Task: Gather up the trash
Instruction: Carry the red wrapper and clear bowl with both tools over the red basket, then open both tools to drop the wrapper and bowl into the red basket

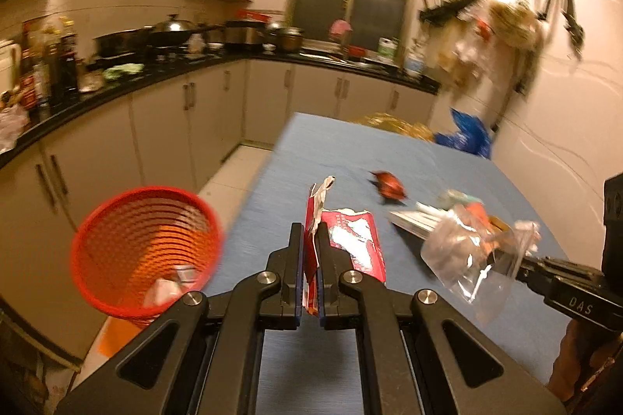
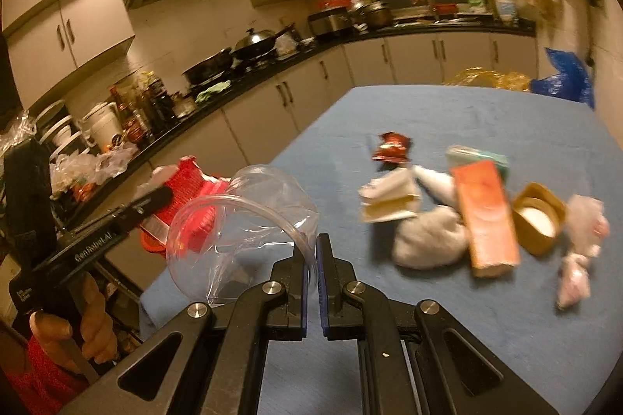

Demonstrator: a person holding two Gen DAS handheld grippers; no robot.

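Blue table [image 2: 447, 115], scattered litter, red basket [image 1: 146, 251]

Left gripper [image 1: 310, 239] and right gripper [image 2: 311, 251] both clamped tight, pointing downward; a hand [image 2: 83, 321] grips the left handle

The table [image 1: 296, 158] wore a matt blue cloth with a fine weave. Beside it, the red basket [image 1: 144, 247] was open wire mesh. Above the cloth, the torn red wrapper [image 1: 350, 239] looked glossy, and the crinkled bag [image 2: 241, 220] was clear, shiny plastic film.
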